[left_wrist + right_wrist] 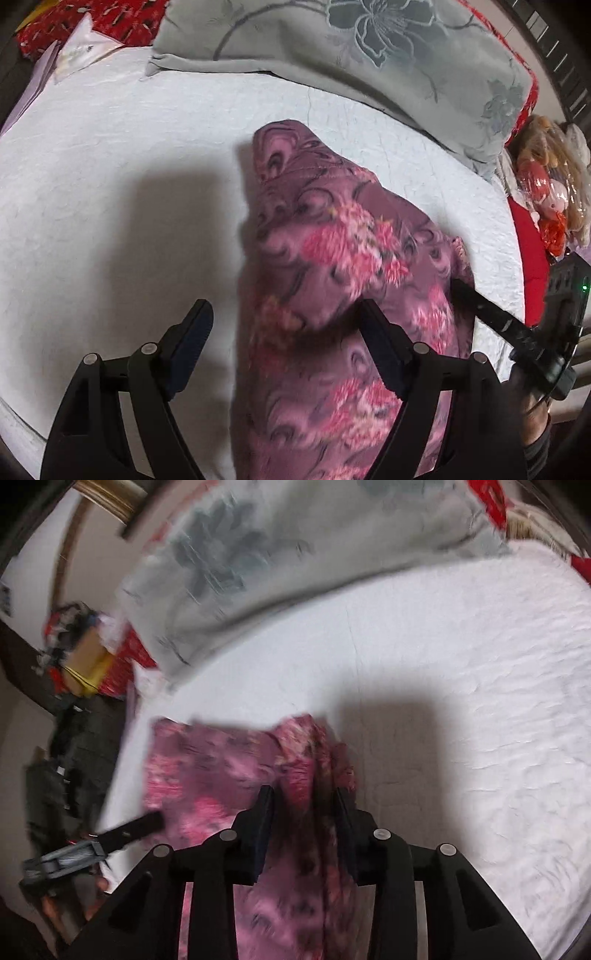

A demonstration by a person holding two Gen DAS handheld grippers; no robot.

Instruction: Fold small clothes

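— What have you got in your tongs right now?

— My right gripper [304, 801] has a bunched fold of the purple flowered garment [332, 280] between its fingers, which stand narrow around the cloth. The picture is smeared, so I cannot swear how firmly they bite. My left gripper [284, 317] is spread wide: the left finger hangs over bare sheet, and the right finger [380, 347] lies against the garment without pinching it.

— Where does the garment lie?

— On the white bed sheet [110, 166], running from the near edge away toward the middle, with one rounded end pointing far. It is crumpled and partly raised, not flat.

— Any boxes or bags about?

— In the right wrist view, far left off the bed, there is a cardboard box [86, 653] with dark and red things heaped on it; what is inside I cannot tell. In the left wrist view, at the far right, sits a clear plastic bag [550, 184] holding something orange and red.

— And what crowds the bed?

— A grey pillow with a flower pattern [351, 48] lies across the far side, apart from the garment. Red patterned bedding [96, 18] shows behind it, and a pale packet [81, 48] rests at the far left corner.
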